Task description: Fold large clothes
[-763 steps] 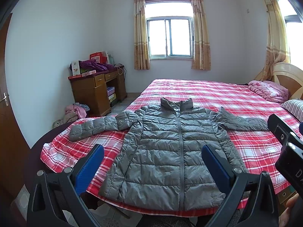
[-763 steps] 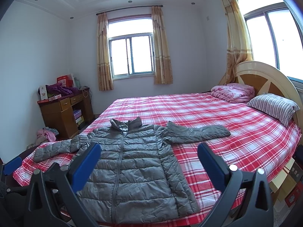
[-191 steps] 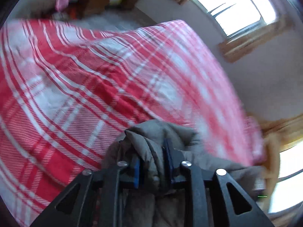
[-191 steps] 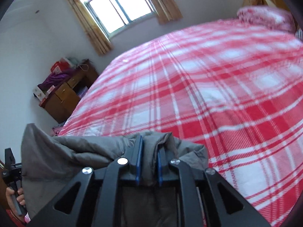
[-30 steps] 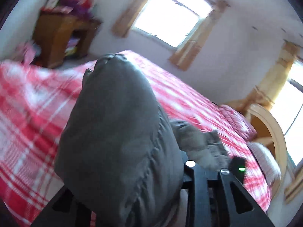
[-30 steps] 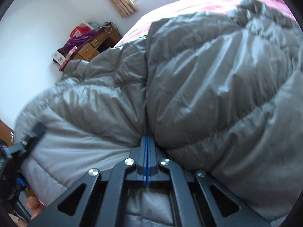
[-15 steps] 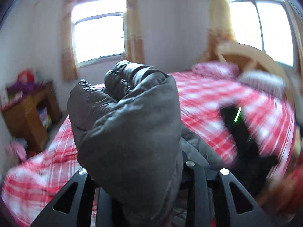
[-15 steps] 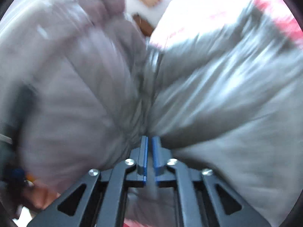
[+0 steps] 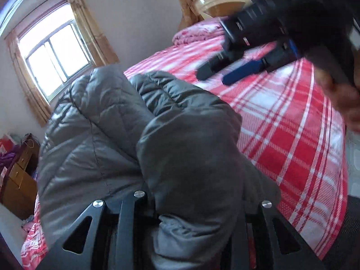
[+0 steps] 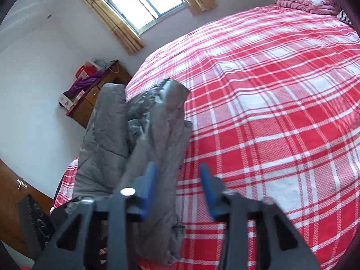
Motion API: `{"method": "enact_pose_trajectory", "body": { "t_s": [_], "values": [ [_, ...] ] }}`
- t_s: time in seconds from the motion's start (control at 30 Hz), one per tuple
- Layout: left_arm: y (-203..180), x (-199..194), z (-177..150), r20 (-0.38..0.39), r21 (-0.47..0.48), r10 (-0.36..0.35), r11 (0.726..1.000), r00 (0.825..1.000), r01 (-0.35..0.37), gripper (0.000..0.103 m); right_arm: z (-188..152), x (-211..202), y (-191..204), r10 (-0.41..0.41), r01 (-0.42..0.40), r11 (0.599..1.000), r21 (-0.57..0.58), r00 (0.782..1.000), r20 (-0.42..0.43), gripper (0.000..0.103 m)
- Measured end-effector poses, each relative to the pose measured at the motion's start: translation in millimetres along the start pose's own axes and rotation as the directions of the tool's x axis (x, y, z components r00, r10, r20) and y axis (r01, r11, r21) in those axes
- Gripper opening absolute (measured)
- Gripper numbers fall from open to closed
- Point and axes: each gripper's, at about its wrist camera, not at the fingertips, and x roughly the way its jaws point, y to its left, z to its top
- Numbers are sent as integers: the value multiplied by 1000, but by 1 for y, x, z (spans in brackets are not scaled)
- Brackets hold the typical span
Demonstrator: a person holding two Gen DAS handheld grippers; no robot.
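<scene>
Jacket (image 9: pixel 117 135), grey and quilted, lies bunched along the near edge of your bed (image 10: pixel 281 112). Your left hand-held gripper (image 9: pixel 195 211) clamps a thick fold of it. Your right hand-held gripper (image 10: pixel 177 189) is opening, its blue pads (image 10: pixel 149 184) clear of the fabric, with only the plaid sheet between them.

Daylit room, strong fisheye bend, some motion blur.
I see the window (image 9: pixel 56 54) blown out white at upper left; the right gripper (image 9: pixel 227 72) smears at the left view's upper right, and frame corners vignette dark.
</scene>
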Motion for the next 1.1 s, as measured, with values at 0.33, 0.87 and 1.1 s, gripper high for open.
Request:
{"method": "enact_pose_trajectory", "body": {
  "t_s": [0.33, 0.87, 1.1],
  "values": [
    [-9, -28, -15, 9, 48, 7, 999, 1000, -7, 39, 31, 63, 26, 22, -32, 994, -109, 996, -85, 11],
    [107, -165, -52, 102, -146, -185, 969, 977, 199, 73, 11, 130, 18, 64, -77, 994, -71, 983, -172, 5],
    [247, -81, -59, 74, -679, 43, 734, 996, 19, 78, 4, 133, 17, 62, -71, 996, -52, 986, -156, 5]
  ]
}}
